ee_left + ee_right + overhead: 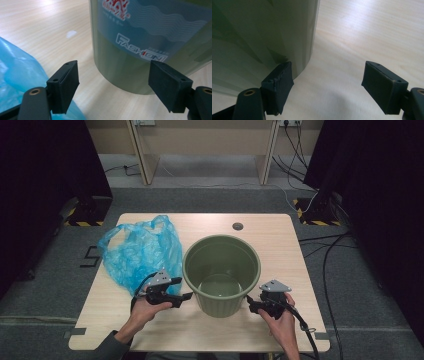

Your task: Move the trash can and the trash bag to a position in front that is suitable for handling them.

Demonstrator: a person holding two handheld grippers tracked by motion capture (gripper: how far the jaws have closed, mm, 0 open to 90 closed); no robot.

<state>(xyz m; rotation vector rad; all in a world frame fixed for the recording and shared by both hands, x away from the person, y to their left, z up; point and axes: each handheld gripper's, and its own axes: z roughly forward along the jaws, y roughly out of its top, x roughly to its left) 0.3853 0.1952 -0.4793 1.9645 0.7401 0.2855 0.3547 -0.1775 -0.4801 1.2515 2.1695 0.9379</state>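
Green bin (222, 272) sits mid-desk (280, 240), flanked low by left tongs (184, 297) and right tongs (251, 304), both wide, empty; probably bracing it. Blue bag (140, 252) waits left, touching left tongs.

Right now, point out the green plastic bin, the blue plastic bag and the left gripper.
green plastic bin (222, 271), high view, inner wall.
blue plastic bag (140, 252), high view, crumpled middle.
left gripper (189, 295), high view, between fingertips.
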